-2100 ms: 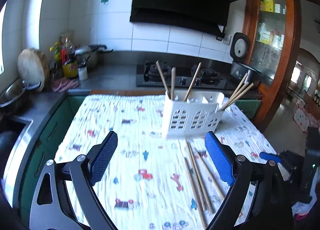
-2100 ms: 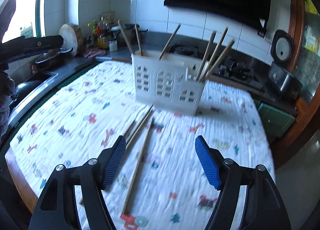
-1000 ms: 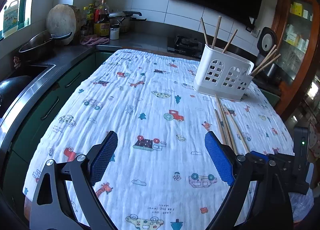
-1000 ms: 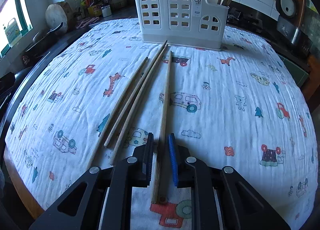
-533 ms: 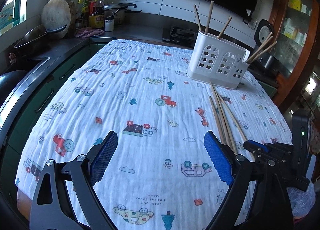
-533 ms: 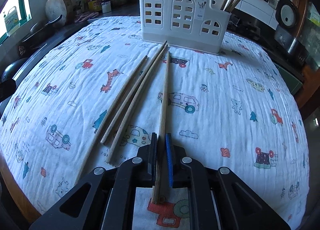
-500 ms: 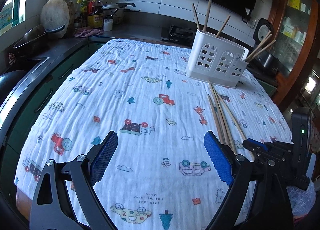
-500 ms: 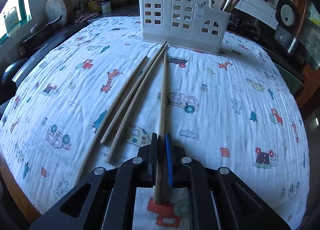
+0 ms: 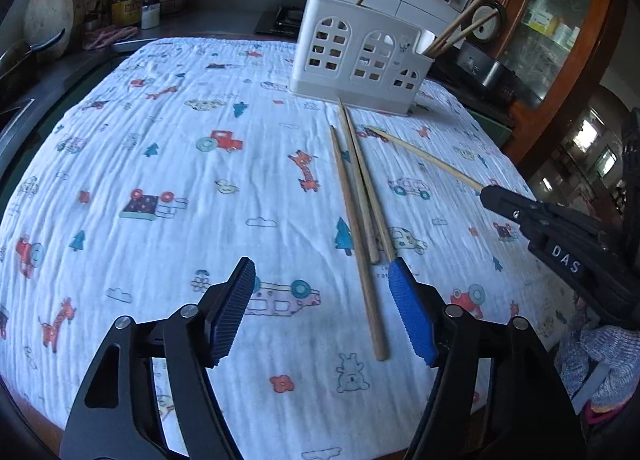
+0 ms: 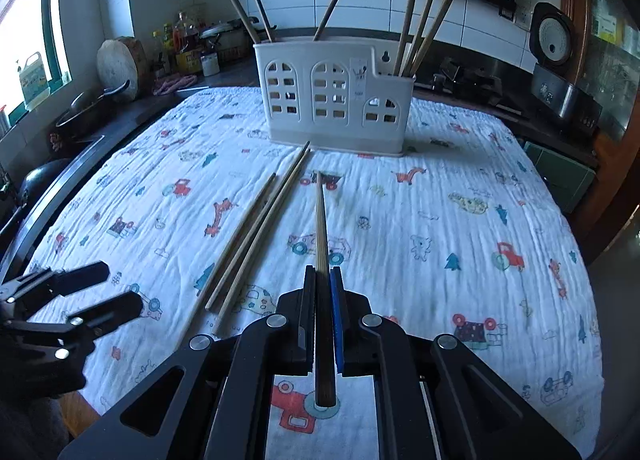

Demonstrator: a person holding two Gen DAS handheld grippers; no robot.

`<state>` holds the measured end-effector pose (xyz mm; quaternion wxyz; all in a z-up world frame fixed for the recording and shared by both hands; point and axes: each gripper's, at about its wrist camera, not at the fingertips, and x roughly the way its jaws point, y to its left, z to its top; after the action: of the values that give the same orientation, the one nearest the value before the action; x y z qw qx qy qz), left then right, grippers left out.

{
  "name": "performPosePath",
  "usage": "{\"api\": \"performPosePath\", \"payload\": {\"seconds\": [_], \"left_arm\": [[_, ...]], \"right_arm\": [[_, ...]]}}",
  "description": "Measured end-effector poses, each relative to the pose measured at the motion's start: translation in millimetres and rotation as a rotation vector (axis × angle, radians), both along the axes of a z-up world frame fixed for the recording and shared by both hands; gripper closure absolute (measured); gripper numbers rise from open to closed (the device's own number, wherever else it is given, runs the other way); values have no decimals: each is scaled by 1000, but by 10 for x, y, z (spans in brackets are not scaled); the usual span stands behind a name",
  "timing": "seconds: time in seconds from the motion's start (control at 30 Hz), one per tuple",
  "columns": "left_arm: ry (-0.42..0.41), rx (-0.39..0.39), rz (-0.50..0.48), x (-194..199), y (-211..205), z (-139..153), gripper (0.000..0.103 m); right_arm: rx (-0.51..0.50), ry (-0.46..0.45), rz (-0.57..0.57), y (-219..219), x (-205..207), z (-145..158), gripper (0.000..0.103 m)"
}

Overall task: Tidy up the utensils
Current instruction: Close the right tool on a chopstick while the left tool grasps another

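- Hovering low over the printed tablecloth [image 9: 168,164], the left gripper [image 9: 322,310] has its blue pads spread wide, holding nothing.
- Three loose chopsticks [image 9: 356,212] lie on the cloth, their near ends just by its right pad.
- Farther right, the right gripper [image 10: 322,314] pinches a single chopstick [image 10: 320,220], pointing toward the white utensil holder [image 10: 334,100] at the table's far side.

Daylit kitchen, heavy fisheye warp, kinda cool blue cast

Light pours in from the window [image 10: 32,72] on the left, blown out to near white. The printed cloth [image 10: 440,220] on the desk is evenly lit and sharp, with only soft shadows. Corners go black, straight edges bow hard near the rim, and the glass cabinet [image 9: 560,20] looks hazy.
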<state>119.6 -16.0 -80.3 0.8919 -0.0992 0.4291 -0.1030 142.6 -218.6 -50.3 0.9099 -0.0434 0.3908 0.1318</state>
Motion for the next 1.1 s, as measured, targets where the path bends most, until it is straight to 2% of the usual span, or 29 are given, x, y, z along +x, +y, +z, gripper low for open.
{"api": "performPosePath", "payload": {"seconds": [0.03, 0.1, 0.13, 0.2, 0.27, 0.6, 1.0, 1.07, 1.1], "left_arm": [[7, -4, -6, 16, -30, -24, 40], [24, 1, -22, 56, -101, -76, 54], [33, 2, -30, 78, -130, -103, 57], [49, 6, -38, 122, -175, -153, 70], [65, 2, -41, 172, -202, -198, 75], [92, -13, -34, 297, -274, -246, 88], [132, -23, 2, 412, -331, -272, 90], [133, -13, 7, 421, -344, -270, 92], [130, -5, 10, 421, -344, -269, 97]], "right_arm": [[5, -9, 0, -22, -10, 36, 96], [20, -29, 2, -68, -42, 111, 96], [26, -34, 3, -79, -54, 131, 96], [38, -45, 7, -101, -75, 163, 96], [49, -50, 10, -115, -94, 176, 96], [72, -43, 9, -172, -80, 130, 96], [83, -34, 5, -220, -65, 94, 96], [84, -32, 5, -224, -59, 93, 96], [84, -32, 6, -227, -57, 95, 96]]}}
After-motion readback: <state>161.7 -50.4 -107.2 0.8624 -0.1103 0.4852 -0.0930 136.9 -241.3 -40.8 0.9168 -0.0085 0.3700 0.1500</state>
